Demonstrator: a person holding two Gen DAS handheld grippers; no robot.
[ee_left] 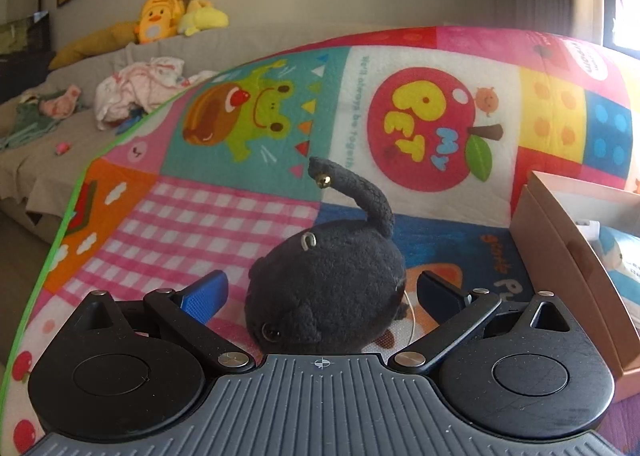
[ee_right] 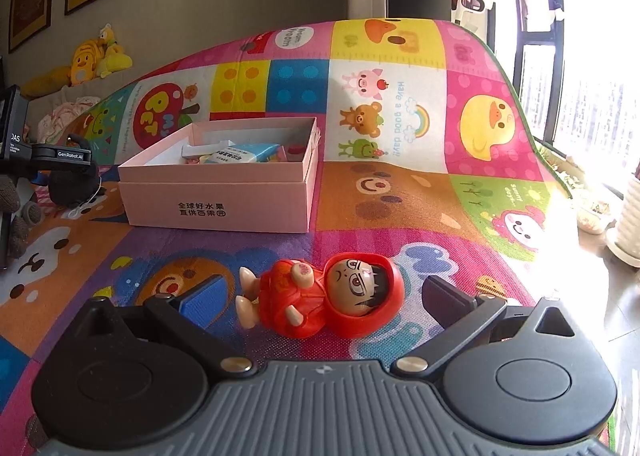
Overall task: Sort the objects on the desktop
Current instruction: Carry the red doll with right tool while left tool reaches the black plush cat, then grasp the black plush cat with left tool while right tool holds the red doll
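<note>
Fingers of the left gripper (ee_left: 322, 294) stand spread on either side of a black knitted cat (ee_left: 326, 288), which lies on the play mat (ee_left: 192, 216) with its tail (ee_left: 356, 192) curling upward; neither pad looks to be pressing the wool yet. Just right of it, in the left wrist view, rises the side wall of the pink box (ee_left: 568, 268). The right gripper (ee_right: 322, 296) is likewise open, its fingers flanking a red hooded figurine (ee_right: 320, 298) that lies on its side on the mat, on the near side of the box and apart from it. From the right wrist view the box (ee_right: 224, 196) sits toward the mat's left part, open-topped, with a blue packet (ee_right: 248, 152) and other small items already inside.

The step in hand appears to be closing on both toys before carrying them to the box. For the cat, I would squeeze across the round body, not the tail, since soft wool gives and may slip. The figurine's smooth, rounded hood could roll out of a pinch, so a grip across the torso seems safer. Lift both clear of the box rim before lowering.
</note>
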